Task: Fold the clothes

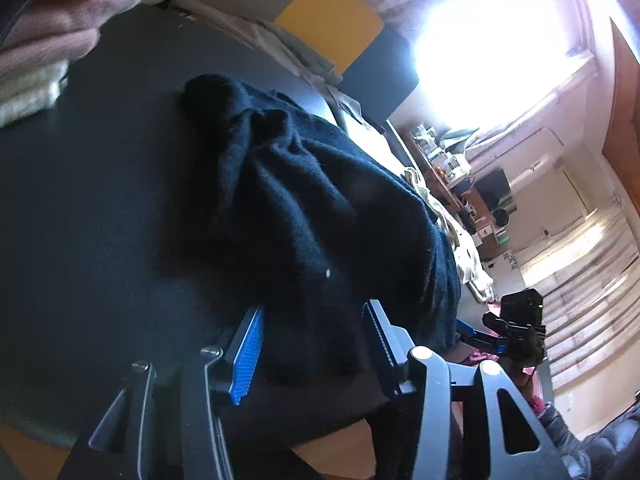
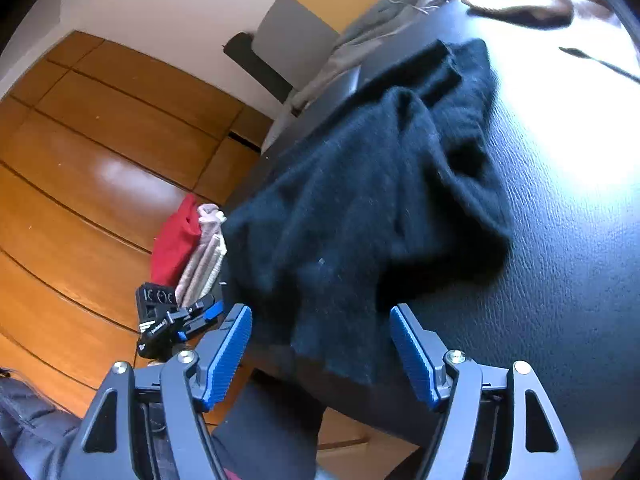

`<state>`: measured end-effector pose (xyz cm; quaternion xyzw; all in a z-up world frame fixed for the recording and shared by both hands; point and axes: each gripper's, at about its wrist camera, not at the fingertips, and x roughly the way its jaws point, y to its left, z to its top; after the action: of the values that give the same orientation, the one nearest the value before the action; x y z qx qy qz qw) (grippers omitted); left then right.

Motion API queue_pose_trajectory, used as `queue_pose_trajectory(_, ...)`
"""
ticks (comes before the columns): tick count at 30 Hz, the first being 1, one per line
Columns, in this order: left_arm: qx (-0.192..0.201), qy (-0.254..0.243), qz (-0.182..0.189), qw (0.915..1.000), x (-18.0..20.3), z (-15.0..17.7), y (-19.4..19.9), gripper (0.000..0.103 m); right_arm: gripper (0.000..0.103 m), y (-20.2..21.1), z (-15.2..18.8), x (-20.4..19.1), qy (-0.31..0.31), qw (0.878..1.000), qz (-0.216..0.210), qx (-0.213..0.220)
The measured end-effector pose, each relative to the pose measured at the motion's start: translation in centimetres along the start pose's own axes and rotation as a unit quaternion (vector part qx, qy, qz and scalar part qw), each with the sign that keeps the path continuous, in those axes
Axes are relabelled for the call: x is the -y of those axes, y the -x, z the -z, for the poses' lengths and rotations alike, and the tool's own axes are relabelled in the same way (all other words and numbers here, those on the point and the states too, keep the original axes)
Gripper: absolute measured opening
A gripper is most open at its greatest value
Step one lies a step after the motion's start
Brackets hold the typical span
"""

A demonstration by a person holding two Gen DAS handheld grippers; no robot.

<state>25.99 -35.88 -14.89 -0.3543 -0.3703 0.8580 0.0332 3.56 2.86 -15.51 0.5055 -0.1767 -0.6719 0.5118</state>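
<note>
Black sweater (image 1: 304,200) lies crumpled on dark table (image 1: 100,200); left hand-held gripper (image 1: 312,344) and right hand-held gripper (image 2: 320,356) both released.

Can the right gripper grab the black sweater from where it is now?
Probably yes. The right gripper has its jaws open, and the hem of the black sweater hangs off the edge of the black table right between them. Nothing blocks the way; the left gripper sits off to the side.

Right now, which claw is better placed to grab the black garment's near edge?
Probably the right claw: its open jaws frame the black garment hem hanging over the table edge. The left claw, also open, faces bunched fabric.
</note>
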Motion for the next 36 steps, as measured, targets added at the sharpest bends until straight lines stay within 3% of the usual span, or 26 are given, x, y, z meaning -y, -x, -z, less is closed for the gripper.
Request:
queue_pose_trajectory(2, -0.002, -0.001, -0.001, 1.0, 0.3, -0.1, -0.3, 0.044, 0.073, -0.3, 0.0, 0.0, 0.002, 1.0, 0.0, 0.003)
queue_pose_trajectory(3, -0.003, 0.005, -0.001, 1.0, 0.3, 0.0, -0.4, 0.036, 0.073, -0.5, -0.1, -0.2, 0.009, 1.0, 0.003, 0.0)
queue_pose_trajectory(4, -0.015, 0.01, -0.006, 0.9998, 0.3, 0.1, -0.9, 0.01, 0.072, -0.9, -0.1, -0.6, 0.023, 1.0, 0.012, -0.006)
queue_pose_trajectory(5, -0.02, 0.007, -0.005, 0.9998, 0.6, 0.2, -1.2, 0.004, 0.071, -1.2, -0.1, -1.0, 0.038, 0.999, 0.024, -0.012)
queue_pose_trajectory(6, -0.022, 0.003, -0.003, 0.9997, 0.9, 0.4, -1.4, 0.004, 0.06, -1.6, -0.1, -1.4, 0.054, 0.998, 0.036, -0.019)
queue_pose_trajectory(9, -0.025, -0.007, 0.024, 0.9994, 2.0, 0.9, -1.3, 0.004, 0.012, -2.5, 0.0, -1.4, 0.063, 0.995, 0.066, -0.036)
queue_pose_trajectory(10, -0.023, -0.008, 0.036, 0.999, 2.3, 1.0, -1.0, 0.004, 0.008, -2.7, 0.0, -1.2, 0.063, 0.995, 0.07, -0.037)
queue_pose_trajectory(17, 0.035, -0.019, 0.15, 0.9878, 4.3, -0.6, 2.1, 0.003, 0.008, -1.1, -0.4, -1.4, 0.04, 0.999, -0.006, 0.001)
queue_pose_trajectory(24, 0.109, 0.006, 0.208, 0.972, 4.2, -7.3, 2.8, 0.004, 0.008, 0.7, -5.7, -2.5, 0.02, 0.993, -0.087, 0.08)
queue_pose_trajectory(29, 0.135, 0.03, 0.2, 0.97, 3.6, -12.6, 1.7, 0.003, 0.008, 0.7, -10.7, -1.5, -0.004, 0.989, -0.093, 0.118)
queue_pose_trajectory(33, 0.119, 0.037, 0.163, 0.9788, 2.8, -16.1, -0.7, 0.004, 0.008, -2.3, -15.0, 0.3, -0.031, 0.991, -0.059, 0.117)
queue_pose_trajectory(36, 0.097, 0.079, 0.122, 0.9846, 0.9, -18.0, -3.1, 0.004, 0.011, -4.2, -17.0, 1.9, -0.045, 0.993, -0.033, 0.103)
